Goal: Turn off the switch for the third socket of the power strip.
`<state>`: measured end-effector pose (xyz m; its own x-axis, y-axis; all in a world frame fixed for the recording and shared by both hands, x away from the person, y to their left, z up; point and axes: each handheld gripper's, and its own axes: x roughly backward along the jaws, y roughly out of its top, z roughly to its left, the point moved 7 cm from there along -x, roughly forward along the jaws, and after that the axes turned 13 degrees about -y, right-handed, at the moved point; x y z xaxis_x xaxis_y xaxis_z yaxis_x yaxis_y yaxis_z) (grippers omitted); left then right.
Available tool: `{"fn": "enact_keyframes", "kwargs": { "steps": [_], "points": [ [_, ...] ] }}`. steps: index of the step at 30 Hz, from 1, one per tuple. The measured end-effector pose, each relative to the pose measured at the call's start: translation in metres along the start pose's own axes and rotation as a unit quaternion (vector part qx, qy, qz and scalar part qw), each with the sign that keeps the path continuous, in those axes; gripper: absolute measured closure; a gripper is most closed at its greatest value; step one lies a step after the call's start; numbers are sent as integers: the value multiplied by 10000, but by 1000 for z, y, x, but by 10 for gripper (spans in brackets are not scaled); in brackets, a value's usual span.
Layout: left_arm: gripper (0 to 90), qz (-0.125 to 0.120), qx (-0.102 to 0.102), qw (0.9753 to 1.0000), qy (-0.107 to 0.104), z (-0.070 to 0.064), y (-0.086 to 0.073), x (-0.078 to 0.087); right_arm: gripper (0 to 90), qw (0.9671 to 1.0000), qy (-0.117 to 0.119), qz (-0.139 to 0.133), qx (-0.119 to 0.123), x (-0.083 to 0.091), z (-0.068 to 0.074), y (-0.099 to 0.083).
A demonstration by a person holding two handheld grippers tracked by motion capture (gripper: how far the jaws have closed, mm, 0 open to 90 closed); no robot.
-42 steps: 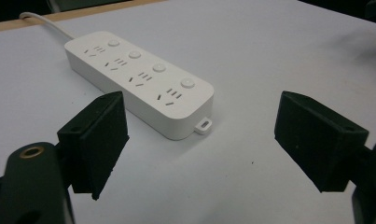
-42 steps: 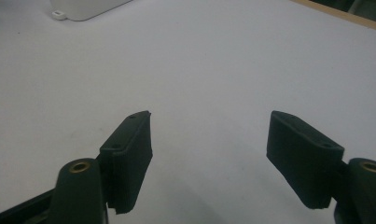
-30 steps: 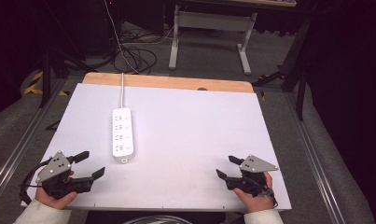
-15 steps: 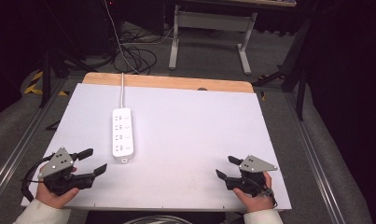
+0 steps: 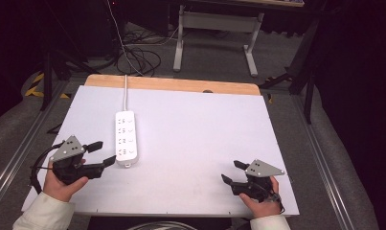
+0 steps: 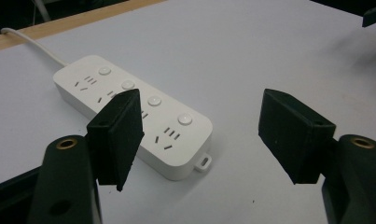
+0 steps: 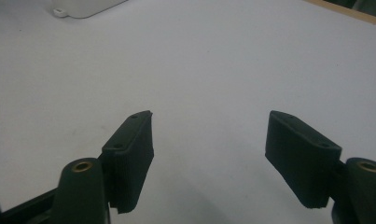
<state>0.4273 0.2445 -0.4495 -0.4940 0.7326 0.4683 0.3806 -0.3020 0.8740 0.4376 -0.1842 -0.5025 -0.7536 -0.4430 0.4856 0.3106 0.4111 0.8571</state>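
Power strip: white, four sockets each with a round button, lying flat on the left half of the counter, long axis running away from the near edge. Small mounting tab at the near end; white cord leaving the far end across the wooden strip at the back of the counter.

Left gripper: held in the left hand near the counter's near-left corner, jaws wide apart and holding nothing, pointed toward the near end of the power strip, just beside it but not touching. Seen along the left gripper's own jaws, power strip lying diagonally between and beyond them, one jaw overlapping its middle in the picture.

Right gripper: held in the right hand near the near-right corner, well apart from the power strip, jaws wide apart and holding nothing, pointed leftward across bare white counter. Right gripper view: plain counter surface between the jaws, near end of the power strip at the top left edge.
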Motion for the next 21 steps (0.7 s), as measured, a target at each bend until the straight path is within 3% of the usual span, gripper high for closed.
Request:
{"fn": "enact_keyframes", "kwargs": {
  "steps": [21],
  "points": [
    [333, 174, 130, 9997, 54, 22, 24, -26, 328, 10000, 55, 30, -5, -1, 1, -1]
  ]
}}
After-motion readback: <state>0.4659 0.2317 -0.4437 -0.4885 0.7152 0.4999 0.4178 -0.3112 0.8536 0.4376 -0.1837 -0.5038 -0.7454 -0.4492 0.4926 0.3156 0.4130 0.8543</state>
